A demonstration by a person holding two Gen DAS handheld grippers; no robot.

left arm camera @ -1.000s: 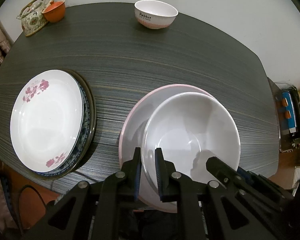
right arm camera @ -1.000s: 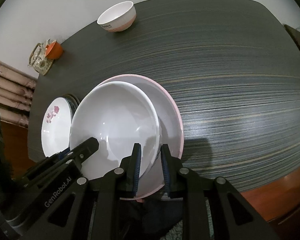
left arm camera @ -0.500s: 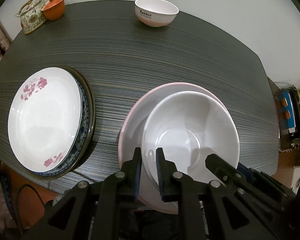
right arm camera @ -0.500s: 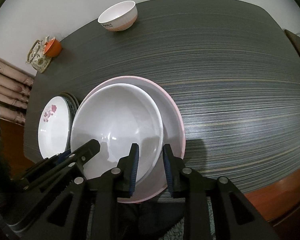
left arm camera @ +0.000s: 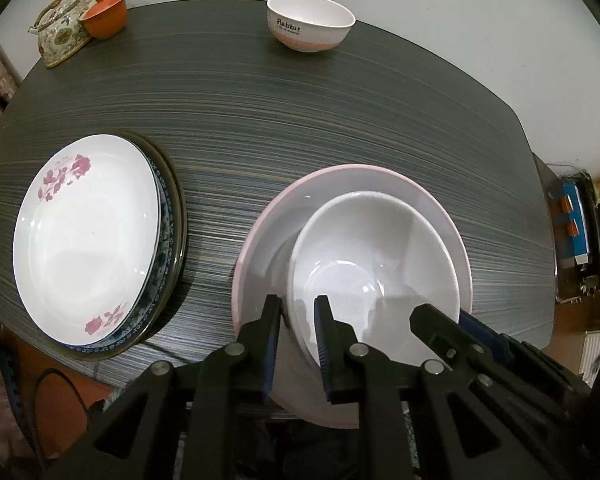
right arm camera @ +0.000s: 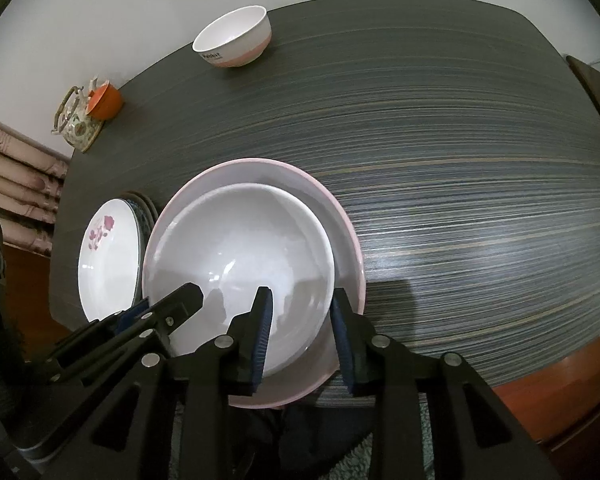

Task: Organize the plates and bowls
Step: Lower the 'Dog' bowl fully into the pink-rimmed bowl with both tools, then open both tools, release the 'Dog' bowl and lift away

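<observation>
- White bowl (left arm camera: 374, 268) sits nested inside the pink-rimmed bowl (left arm camera: 336, 184) at the near edge of the dark striped table (left arm camera: 300, 112); the pink rim overhangs that edge slightly.
- Left gripper (left arm camera: 298, 338) straddles the white bowl's near-left rim, its jaws parted with a visible gap on the outer side.
- Right gripper (right arm camera: 302, 334) straddles the near-right rim, jaws spread wide, neither pad pressing the wall.
- Beside the bowls to the left lies a stack of plates (left arm camera: 84, 240), the top one white with pink flowers, close to the table's left edge.
- Bare tabletop stretches wide to the right and beyond the bowls.
- Far off, a small "Rabbit" bowl (left arm camera: 310, 22) stands near the back edge; a teapot (left arm camera: 62, 32) and orange cup (left arm camera: 104, 16) occupy the far-left corner.
</observation>
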